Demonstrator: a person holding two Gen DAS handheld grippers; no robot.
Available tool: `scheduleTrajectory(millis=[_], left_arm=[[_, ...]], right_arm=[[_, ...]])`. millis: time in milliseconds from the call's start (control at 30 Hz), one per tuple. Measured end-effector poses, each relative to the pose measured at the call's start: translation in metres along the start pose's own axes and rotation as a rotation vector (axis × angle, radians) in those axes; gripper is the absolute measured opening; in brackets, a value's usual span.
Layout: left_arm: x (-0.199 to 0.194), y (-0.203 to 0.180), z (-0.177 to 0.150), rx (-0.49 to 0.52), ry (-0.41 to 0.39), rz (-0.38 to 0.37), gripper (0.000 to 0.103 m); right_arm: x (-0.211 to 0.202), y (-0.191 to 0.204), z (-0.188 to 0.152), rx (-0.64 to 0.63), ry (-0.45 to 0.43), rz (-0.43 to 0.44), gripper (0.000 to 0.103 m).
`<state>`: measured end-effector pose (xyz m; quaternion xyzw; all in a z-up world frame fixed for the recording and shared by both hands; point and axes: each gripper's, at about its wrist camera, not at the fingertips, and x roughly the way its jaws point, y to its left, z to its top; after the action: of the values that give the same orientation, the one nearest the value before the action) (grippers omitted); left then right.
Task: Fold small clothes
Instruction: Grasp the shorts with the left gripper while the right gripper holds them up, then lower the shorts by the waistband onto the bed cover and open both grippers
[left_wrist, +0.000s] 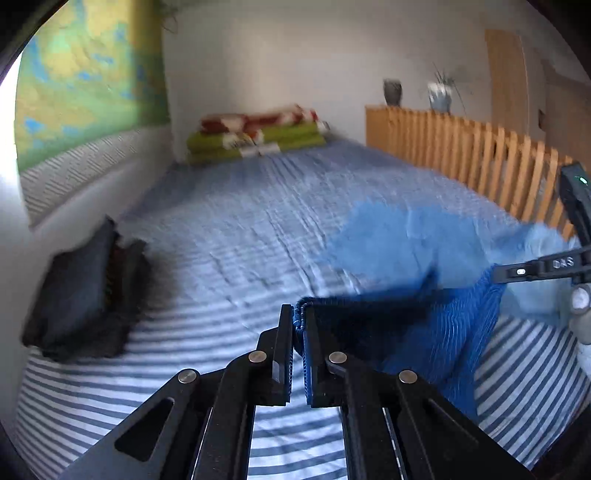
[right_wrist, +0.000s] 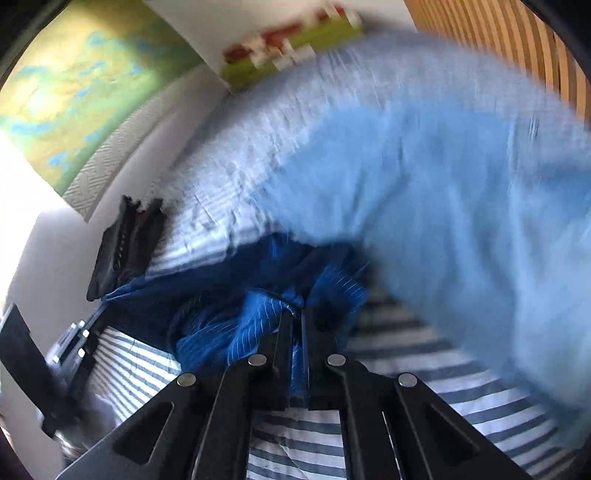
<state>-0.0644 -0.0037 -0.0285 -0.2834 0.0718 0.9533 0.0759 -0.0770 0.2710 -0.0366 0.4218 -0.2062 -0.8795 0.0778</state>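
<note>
A dark blue ribbed garment (left_wrist: 436, 332) hangs above the striped bed, stretched between both grippers. My left gripper (left_wrist: 298, 317) is shut on one edge of it, the cloth pinched between the jaws. My right gripper (right_wrist: 297, 317) is shut on another bunched edge of the dark blue garment (right_wrist: 258, 314); in the left wrist view the right gripper (left_wrist: 496, 275) shows at the far right, holding the cloth. A light blue garment (left_wrist: 399, 240) lies on the bed beyond, blurred in the right wrist view as the light blue garment (right_wrist: 443, 192).
A blue-and-white striped bedsheet (left_wrist: 221, 229) covers the bed. A folded dark pile (left_wrist: 85, 291) sits at the left by the wall. Green and red blankets (left_wrist: 258, 134) are stacked at the far end. A wooden slat rail (left_wrist: 461, 151) borders the right side.
</note>
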Motion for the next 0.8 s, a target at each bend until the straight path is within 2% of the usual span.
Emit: scheduleTrajectory(millis=[67, 200, 300, 367, 433, 467, 500, 567, 600, 667, 700, 733, 800], left_arm=[[-0.025, 0.010, 0.012, -0.004, -0.052, 0.031, 0.004], [-0.093, 0.029, 0.030, -0.001, -0.207, 0.133, 0.004], [-0.111, 0.045, 0.034, -0.030, -0.220, 0.150, 0.004], [-0.101, 0.057, 0.031, -0.060, -0.177, 0.174, 0.004], [-0.074, 0.073, 0.023, -0.109, -0.086, 0.173, 0.004], [-0.052, 0.079, 0.016, -0.109, -0.023, 0.185, 0.004], [-0.025, 0.084, 0.008, -0.085, 0.041, 0.229, 0.004], [0.025, 0.091, -0.012, -0.067, 0.192, 0.315, 0.006], [0.054, 0.103, -0.026, -0.101, 0.295, 0.332, 0.008], [0.078, 0.117, -0.042, -0.182, 0.392, 0.303, 0.011], [0.080, 0.124, -0.046, -0.220, 0.408, 0.273, 0.019], [0.077, 0.125, -0.045, -0.225, 0.395, 0.249, 0.025], [0.059, 0.122, -0.045, -0.178, 0.346, 0.245, 0.054]], right_arm=[[-0.035, 0.012, 0.001, -0.047, -0.082, -0.003, 0.004], [-0.093, 0.030, 0.001, -0.102, -0.218, 0.013, 0.004], [-0.110, 0.032, -0.006, -0.116, -0.285, -0.035, 0.004], [-0.099, 0.026, -0.008, -0.102, -0.263, -0.070, 0.004], [-0.077, 0.019, -0.006, -0.075, -0.220, -0.069, 0.004], [-0.065, 0.016, -0.006, -0.078, -0.201, -0.088, 0.004], [-0.046, 0.013, -0.007, -0.098, -0.177, -0.143, 0.004], [-0.004, 0.005, -0.009, -0.137, -0.071, -0.217, 0.006], [0.019, -0.001, -0.011, -0.127, 0.005, -0.228, 0.007], [0.041, -0.014, -0.013, -0.048, 0.079, -0.232, 0.008], [0.045, -0.018, -0.014, -0.030, 0.100, -0.208, 0.008], [0.045, -0.019, -0.015, -0.030, 0.108, -0.198, 0.015], [0.038, -0.018, -0.020, -0.065, 0.107, -0.198, 0.025]])
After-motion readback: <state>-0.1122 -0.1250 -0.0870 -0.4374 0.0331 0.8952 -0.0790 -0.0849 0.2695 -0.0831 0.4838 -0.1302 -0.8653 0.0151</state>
